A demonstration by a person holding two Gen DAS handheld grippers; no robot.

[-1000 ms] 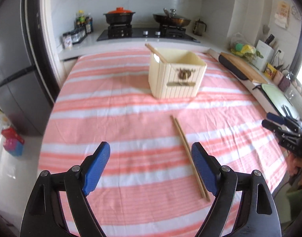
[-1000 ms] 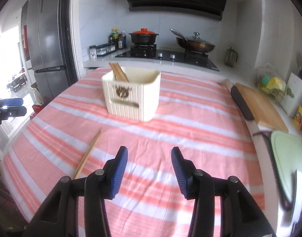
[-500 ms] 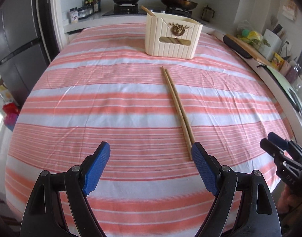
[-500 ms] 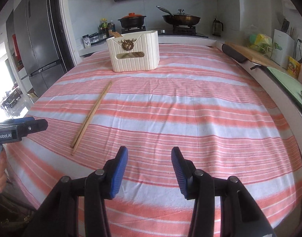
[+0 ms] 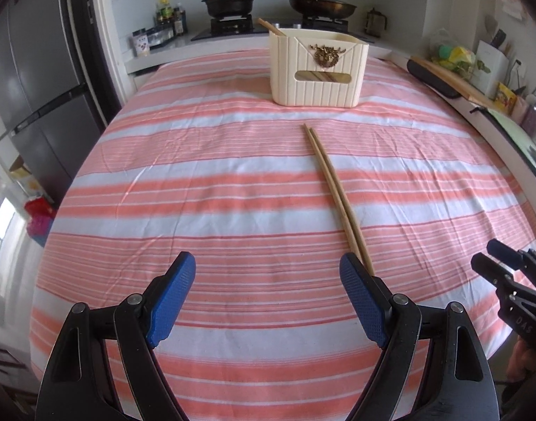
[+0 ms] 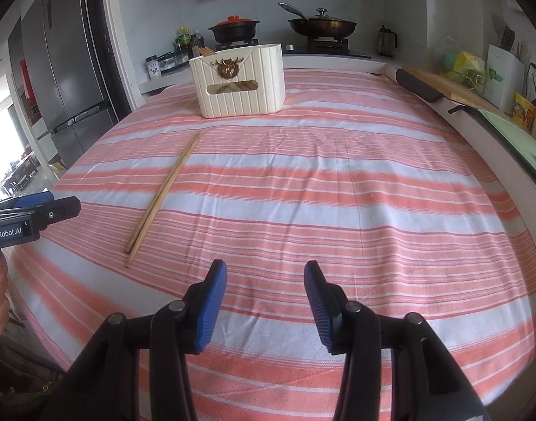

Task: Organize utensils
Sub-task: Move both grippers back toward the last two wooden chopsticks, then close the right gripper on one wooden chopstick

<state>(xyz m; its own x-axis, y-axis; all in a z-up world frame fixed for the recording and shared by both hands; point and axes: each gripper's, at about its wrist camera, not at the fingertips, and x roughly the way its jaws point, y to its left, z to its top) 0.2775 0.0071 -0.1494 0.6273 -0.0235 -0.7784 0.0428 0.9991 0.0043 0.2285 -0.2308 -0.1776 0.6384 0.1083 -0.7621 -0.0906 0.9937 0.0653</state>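
Two chopsticks (image 5: 333, 189) on cloth, one holder (image 5: 319, 68); both tongs (image 5: 268, 298) (image 6: 265, 301) agape, empty.

1. You face a table under a pink-and-white striped cloth (image 5: 233, 182).
2. Upper left stands a dark grey fridge (image 5: 33, 87).
3. Top centre, a hob (image 6: 324, 49) carries a red-lidded pot (image 5: 229, 0) and a pan (image 5: 320, 5).
4. Daylight enters at the left edge.

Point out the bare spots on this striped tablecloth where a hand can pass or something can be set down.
Free: the wide stretch of tablecloth left of the chopsticks, and the stretch to their right, toward the counter edge. Crowded: the strip between the chopsticks' far tips and the cream utensil box, and the near edge, where the left gripper hangs open beside the chopsticks' near ends.
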